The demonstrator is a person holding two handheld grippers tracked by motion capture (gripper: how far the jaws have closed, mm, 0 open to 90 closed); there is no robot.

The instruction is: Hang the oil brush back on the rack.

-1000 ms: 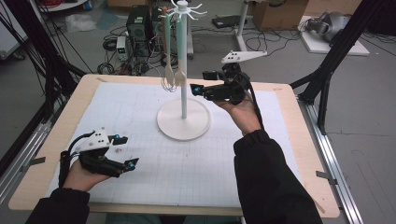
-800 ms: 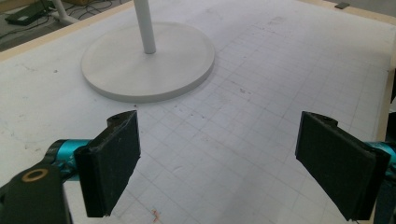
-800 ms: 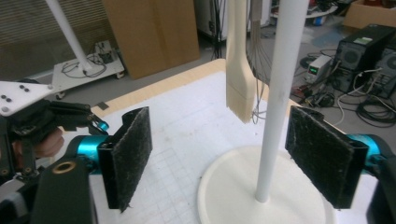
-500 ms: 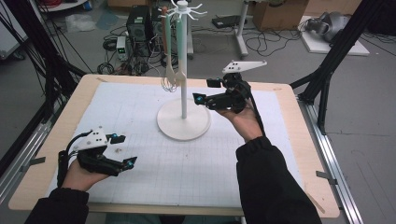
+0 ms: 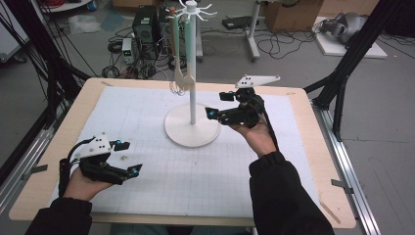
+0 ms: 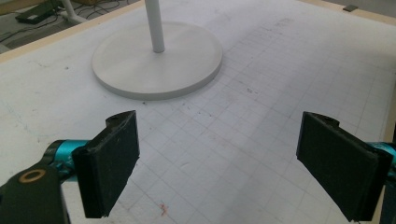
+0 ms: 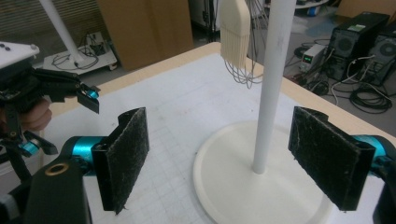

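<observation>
A white stand (image 5: 191,131) with a round base and a thin pole stands mid-table. From the hooks at its top hang a pale brush (image 5: 177,73) and a wire whisk (image 5: 176,88). My right gripper (image 5: 218,105) hovers just right of the pole, pointing left at it. Its jaws have just been opening and stand open, with nothing between them. In the right gripper view (image 7: 224,158) the pole (image 7: 273,84) rises beyond the jaws and the brush (image 7: 236,32) hangs behind it. My left gripper (image 5: 130,157) rests open and empty at the front left, also seen in its own view (image 6: 219,163).
A white gridded mat (image 5: 195,171) covers the wooden table (image 5: 313,147). Computer cases and cables (image 5: 147,29) lie on the floor beyond the far edge. Black frame bars (image 5: 352,63) stand at both sides.
My right gripper has sunk a little beside the pole, and its jaws stand slightly wider. The left gripper has kept still.
</observation>
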